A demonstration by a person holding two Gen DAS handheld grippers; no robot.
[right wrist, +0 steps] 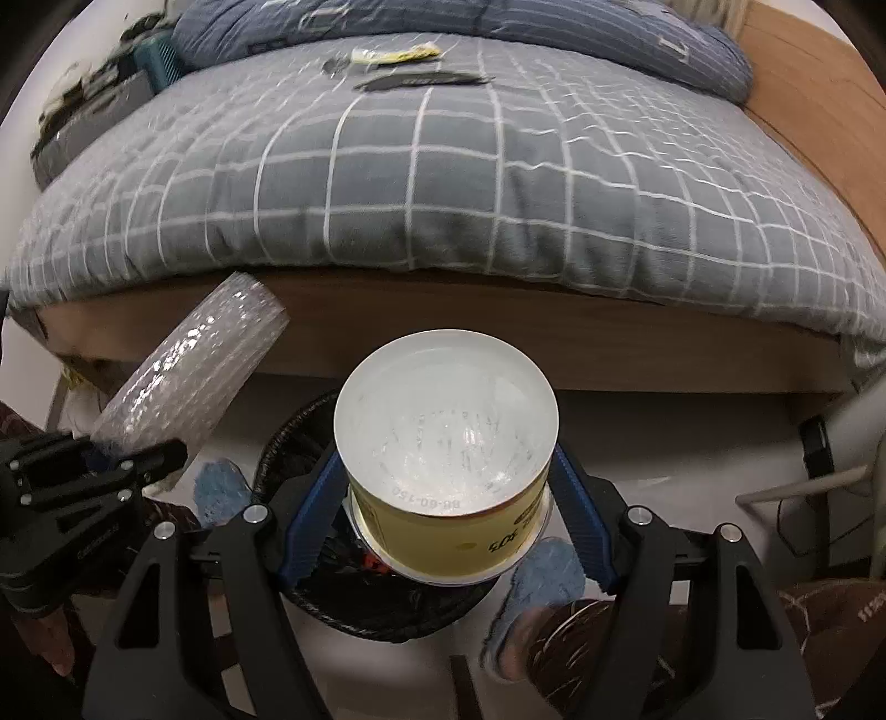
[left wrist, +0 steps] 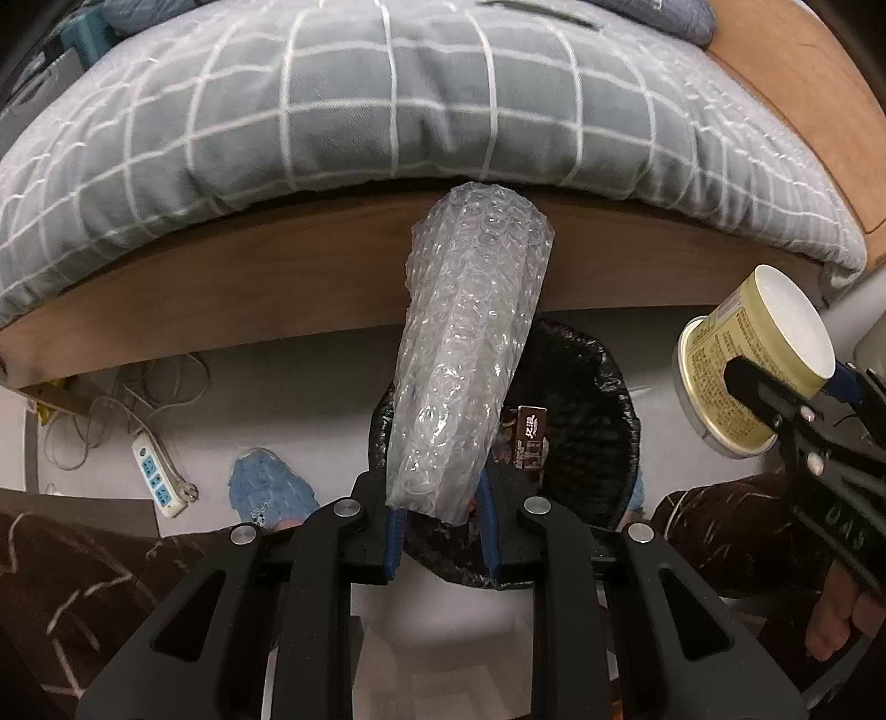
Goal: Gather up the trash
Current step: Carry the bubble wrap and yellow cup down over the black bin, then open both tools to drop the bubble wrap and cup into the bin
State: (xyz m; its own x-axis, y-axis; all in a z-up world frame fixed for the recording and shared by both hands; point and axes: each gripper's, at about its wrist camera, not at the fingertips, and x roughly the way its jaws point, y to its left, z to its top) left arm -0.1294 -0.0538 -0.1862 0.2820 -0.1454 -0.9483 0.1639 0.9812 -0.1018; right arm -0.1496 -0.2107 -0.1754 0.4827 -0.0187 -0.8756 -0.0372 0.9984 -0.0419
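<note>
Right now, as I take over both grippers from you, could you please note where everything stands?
Left gripper: shut on the bubble wrap roll, above the black-lined bin.
Right gripper: shut on the yellow tub, also above the bin.
Done: both pieces picked up; a brown wrapper lies in the bin.
Left: release both into the bin, then fetch the yellow wrapper and dark wrapper on the bed.

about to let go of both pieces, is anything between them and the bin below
Nothing visible blocks either drop. The bubble wrap roll in the left tool and the yellow tub in the right tool both hang above the open black-lined bin, which holds only a few wrappers.
</note>
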